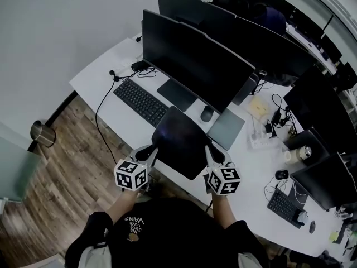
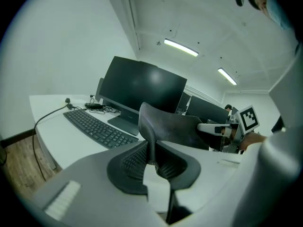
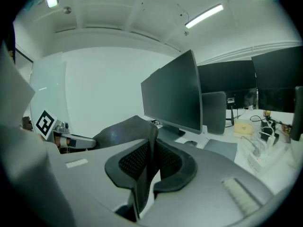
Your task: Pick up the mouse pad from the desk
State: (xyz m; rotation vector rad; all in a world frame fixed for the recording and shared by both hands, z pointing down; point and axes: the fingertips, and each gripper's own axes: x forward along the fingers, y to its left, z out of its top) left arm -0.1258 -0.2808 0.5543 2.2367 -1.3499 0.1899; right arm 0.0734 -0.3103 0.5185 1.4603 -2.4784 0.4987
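1. Dark mouse pad (image 1: 178, 141) hangs in the air, stretched between the two grippers and clear of the white worktop (image 1: 95, 81).
2. On the pad's left edge, the left gripper (image 1: 154, 151) is clamped tight, its jaws nearly together with only the thin mat between them.
3. On the opposite edge, the right gripper (image 1: 208, 149) pinches the pad the same way.
4. Beyond the grippers sit a keyboard (image 1: 140, 101), a mouse (image 1: 207, 113) and a wide monitor (image 1: 195, 60).
5. Ahead of the right gripper, beside the mouse, lies a grey mat (image 1: 226, 129).
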